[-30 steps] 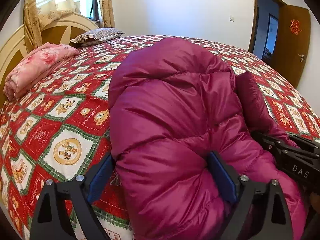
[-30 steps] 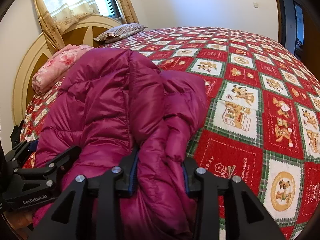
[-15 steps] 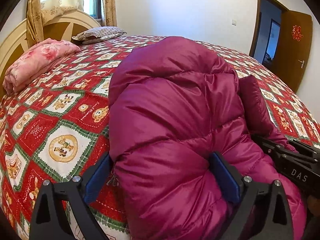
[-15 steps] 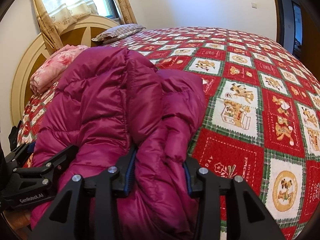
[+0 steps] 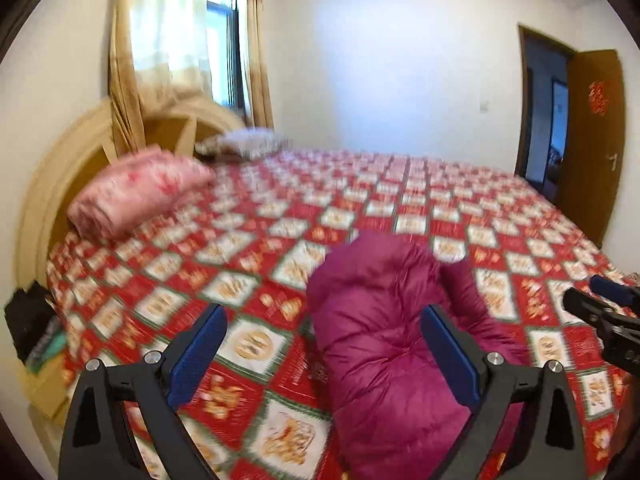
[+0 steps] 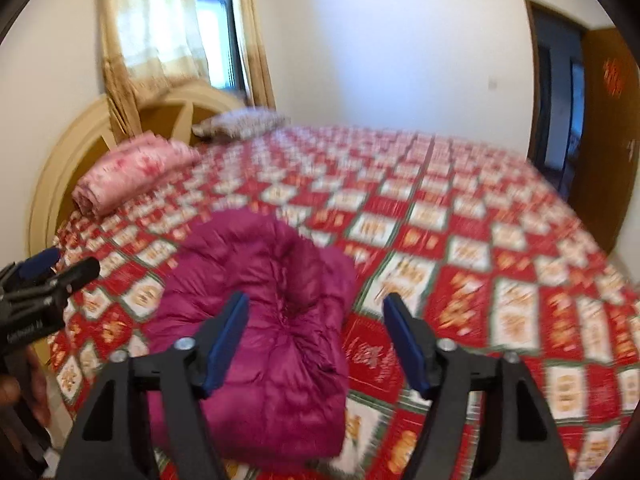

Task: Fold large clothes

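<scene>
Jacket [image 6: 260, 320] lies folded beneath both raised, opening grippers.

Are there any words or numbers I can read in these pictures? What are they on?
None can be read.
White lettering on the left gripper: too blurred.
Red sign on the door: too blurred.
Writing on the bedspread: smeared.

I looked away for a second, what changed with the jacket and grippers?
Both grippers let go of the magenta puffer jacket and pulled up and back: left gripper open, right gripper opening, nothing between the jaws. The jacket stays folded on the bed.
</scene>
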Tool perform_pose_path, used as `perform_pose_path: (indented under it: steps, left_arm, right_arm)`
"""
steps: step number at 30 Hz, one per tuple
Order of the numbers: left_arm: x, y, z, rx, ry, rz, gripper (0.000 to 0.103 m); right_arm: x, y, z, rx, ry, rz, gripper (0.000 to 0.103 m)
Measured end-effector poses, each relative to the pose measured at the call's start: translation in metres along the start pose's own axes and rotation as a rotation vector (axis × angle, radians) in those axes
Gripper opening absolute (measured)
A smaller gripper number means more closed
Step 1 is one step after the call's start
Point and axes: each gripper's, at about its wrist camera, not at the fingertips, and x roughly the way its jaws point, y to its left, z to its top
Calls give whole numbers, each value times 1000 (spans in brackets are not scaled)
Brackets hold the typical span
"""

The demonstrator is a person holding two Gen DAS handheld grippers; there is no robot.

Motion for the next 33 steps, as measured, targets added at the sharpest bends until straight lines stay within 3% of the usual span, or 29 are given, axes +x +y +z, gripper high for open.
perform_pose_path:
  steps: [1, 3, 9, 33]
  left_arm:
    - [-12, 4, 2, -4, -21, 0, 98]
    - [-40, 11, 7, -26, -73, 10, 98]
    - [-65, 19, 18, -39, -127, 3, 98]
    - [-63, 14, 11, -21, -109, -3, 98]
  right_arm:
    - [-19, 2, 1, -8, -36, -12, 89]
    - [-54, 5, 3, -14, -108, -35, 90]
    - [-91, 13, 9, -28, -199, -35, 90]
    - [-93, 17, 1, -18, -188, -10, 90]
